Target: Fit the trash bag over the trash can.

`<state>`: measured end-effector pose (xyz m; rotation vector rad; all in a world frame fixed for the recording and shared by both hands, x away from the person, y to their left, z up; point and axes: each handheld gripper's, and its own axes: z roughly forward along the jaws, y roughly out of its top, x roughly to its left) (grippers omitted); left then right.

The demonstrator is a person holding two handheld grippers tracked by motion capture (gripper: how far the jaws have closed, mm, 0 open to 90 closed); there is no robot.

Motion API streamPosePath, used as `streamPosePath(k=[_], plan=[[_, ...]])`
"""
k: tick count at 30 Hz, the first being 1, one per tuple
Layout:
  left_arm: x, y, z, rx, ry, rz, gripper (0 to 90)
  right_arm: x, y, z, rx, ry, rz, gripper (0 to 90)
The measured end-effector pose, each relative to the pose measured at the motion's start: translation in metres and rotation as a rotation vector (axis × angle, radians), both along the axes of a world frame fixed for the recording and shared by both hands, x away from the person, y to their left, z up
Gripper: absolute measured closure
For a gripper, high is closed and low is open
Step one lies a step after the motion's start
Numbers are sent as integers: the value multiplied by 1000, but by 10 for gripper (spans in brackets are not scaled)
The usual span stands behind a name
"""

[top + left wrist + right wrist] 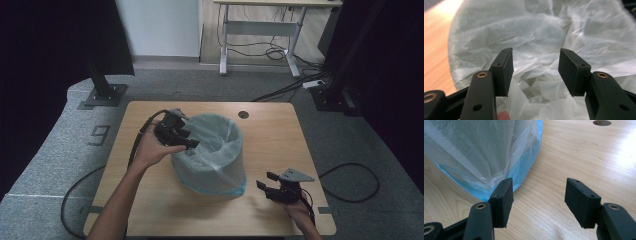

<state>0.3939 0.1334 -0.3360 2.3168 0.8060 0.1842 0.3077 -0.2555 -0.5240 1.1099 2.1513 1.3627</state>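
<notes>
The left gripper [192, 144] hangs over the near-left rim of the bin [212, 172], its two black jaws parted with a clear gap; in the left gripper view the crumpled bag [544, 37] lies behind and below the pads [505, 70], and nothing is pinched between them. Whether a pad brushes the film cannot be told. The right gripper [266, 181] sits low near the table's [150, 200] front right corner, just beside the bin's right foot, jaws also apart and empty; in the right gripper view bare wood [574, 157] shows between its pads [504, 197]. The one bin stands at the table's middle, round, widening toward its blue base, wrapped in a thin, translucent white bag that folds over the rim and drapes in creases down the outside. The tabletop is pale wood grain with rounded corners and one round cable hole [243, 114] near the far edge. Each gripper trails a black cable; the right carries a grey three-cornered plate [295, 175].
</notes>
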Motion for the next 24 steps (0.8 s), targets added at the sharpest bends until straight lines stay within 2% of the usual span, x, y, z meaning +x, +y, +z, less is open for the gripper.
streamPosePath(k=[5, 9, 12, 15, 24], plan=[[-12, 9, 6, -87, -64, 15, 435, -1, 0, 0, -4, 0, 0, 388], [-24, 17, 9, -139, -109, 22, 437, -1, -2, 0, 1, 1, -6, 387], [-32, 22, 10, -167, -124, 14, 436, -1, -2, 0, 1, 0, -8, 387], [-44, 28, 9, -179, -144, 13, 435, -1, -3, 0, -1, -1, -7, 387], [-70, 47, -4, -172, -195, 46, 434, -1, -2, -1, -1, 2, -8, 386]])
